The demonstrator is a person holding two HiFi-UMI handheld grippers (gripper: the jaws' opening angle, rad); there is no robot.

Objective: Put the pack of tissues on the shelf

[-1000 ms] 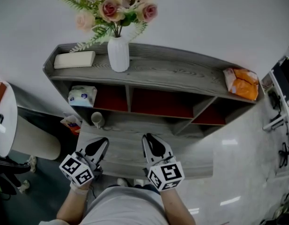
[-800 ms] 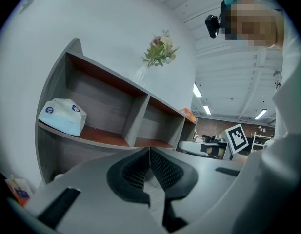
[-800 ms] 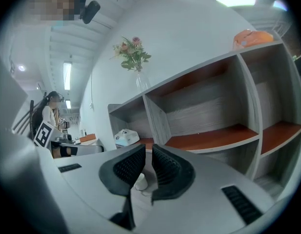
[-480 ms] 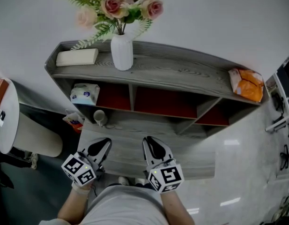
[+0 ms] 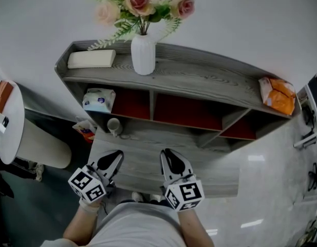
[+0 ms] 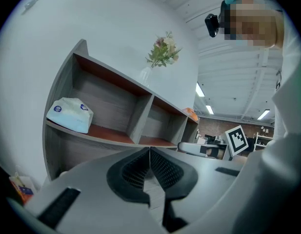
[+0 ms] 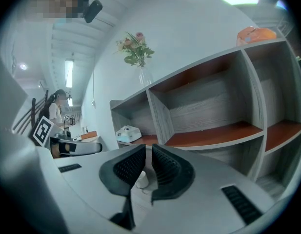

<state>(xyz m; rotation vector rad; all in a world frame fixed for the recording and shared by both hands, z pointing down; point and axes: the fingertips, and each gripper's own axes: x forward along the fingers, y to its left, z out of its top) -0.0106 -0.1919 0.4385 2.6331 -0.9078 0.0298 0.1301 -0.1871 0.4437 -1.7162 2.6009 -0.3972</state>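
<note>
In left bay [image 5: 130, 105], tissue pack [image 5: 98, 99] seemingly lengthwise along shelf [image 5: 199, 80]; left hand-held gripper [image 5: 115, 155] together, right hand-held gripper [image 5: 168, 154] ajar.

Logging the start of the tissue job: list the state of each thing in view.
pack of tissues: lying in the left compartment of the shelf, ungripped
vase: upright on the shelf top, holding flowers
orange packet: lying at the top's right end
cup: below the left compartment
left gripper: shut, empty
right gripper: jaws slightly apart, empty
</note>
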